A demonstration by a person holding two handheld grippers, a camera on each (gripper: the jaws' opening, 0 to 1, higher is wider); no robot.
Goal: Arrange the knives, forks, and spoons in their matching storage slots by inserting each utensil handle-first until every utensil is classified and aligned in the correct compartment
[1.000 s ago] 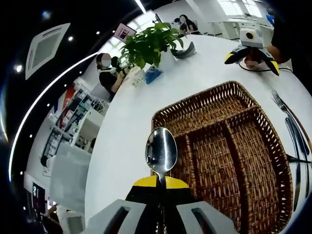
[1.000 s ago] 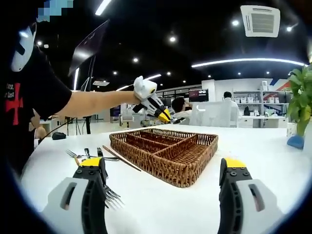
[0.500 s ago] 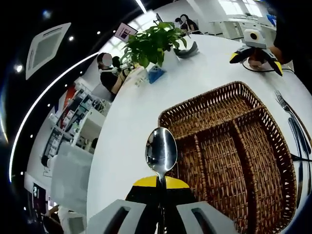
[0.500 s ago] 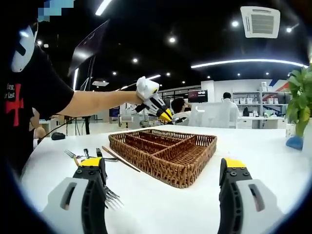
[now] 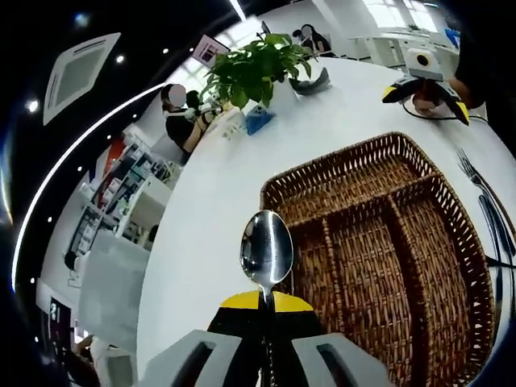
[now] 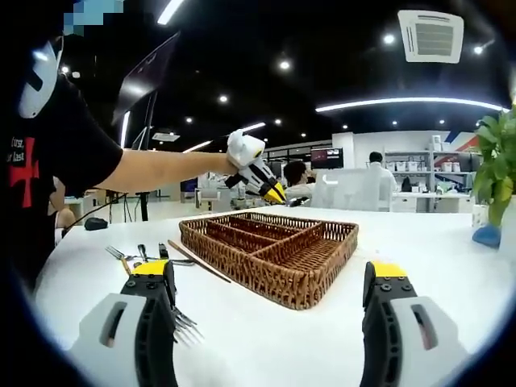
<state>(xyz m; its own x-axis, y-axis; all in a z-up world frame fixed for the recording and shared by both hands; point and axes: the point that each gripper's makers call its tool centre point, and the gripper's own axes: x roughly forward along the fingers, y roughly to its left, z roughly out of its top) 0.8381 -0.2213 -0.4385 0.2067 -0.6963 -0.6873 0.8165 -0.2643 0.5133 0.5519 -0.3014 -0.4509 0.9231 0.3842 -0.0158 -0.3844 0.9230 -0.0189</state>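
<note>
Our left gripper [image 5: 261,300] clamped a spoon [image 5: 265,248], bowl up, above the wicker tray's [image 5: 379,242] near edge. Our right gripper [image 6: 270,278] stood wide open, empty, over the white table [image 6: 451,242]; forks [image 6: 153,256] lay left of the tray.

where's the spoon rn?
In the left gripper view the spoon is clamped in the left gripper, bowl pointing outward, over the near edge of the wicker tray.
</note>
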